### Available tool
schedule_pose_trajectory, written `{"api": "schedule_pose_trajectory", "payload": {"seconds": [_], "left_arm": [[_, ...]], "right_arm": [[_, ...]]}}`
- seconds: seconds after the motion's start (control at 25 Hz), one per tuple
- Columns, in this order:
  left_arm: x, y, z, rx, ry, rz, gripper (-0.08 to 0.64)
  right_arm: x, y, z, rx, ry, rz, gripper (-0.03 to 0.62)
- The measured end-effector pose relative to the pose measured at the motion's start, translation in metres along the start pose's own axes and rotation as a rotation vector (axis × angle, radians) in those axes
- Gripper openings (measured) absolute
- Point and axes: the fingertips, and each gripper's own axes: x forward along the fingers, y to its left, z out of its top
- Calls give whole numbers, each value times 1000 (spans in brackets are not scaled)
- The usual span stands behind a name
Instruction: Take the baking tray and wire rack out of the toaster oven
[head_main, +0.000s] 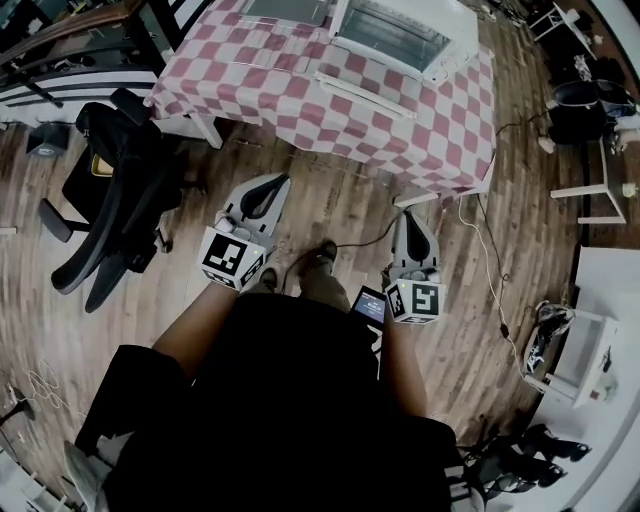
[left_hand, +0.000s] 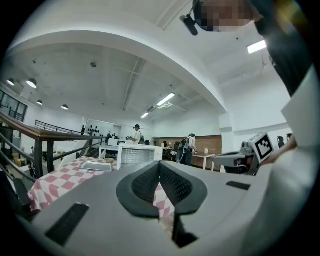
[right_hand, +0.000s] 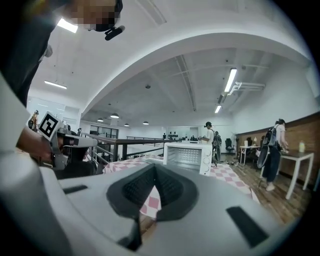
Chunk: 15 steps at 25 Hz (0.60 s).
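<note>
L gripper (head_main: 268, 185) & R gripper (head_main: 411, 222): both closed, empty, held level toward desk (head_main: 300, 95). Carry pose, prob. too far off to grasp yet. At 1 o'clock, well apart: toaster oven (head_main: 400, 35), door seems down. On desk at oven's 9 o'clock: baking tray (left_hand: 97, 166). Can't make out wire rack.

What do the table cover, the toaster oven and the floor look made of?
Table cover: soft matte cloth, pink-and-white checks, hanging in folds. Toaster oven: probably white-painted sheet metal, smooth casing. Floor: wood or wood-look planks, grain and seams visible.
</note>
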Motion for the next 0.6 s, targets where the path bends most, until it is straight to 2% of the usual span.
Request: {"api": "schedule_pose_trajectory", "payload": {"seconds": [0.12, 0.28, 0.6], "left_arm": [[-29, 1, -10, 17, 19, -6, -5], [-56, 3, -22, -2, 33, 19, -5], [-65, -46, -16, -2, 20, 40, -5]], "right_arm": [[-24, 22, 1, -13, 12, -16, 3], [-56, 33, -7, 4, 29, -28, 3], [-91, 26, -11, 17, 3, 57, 3]]}}
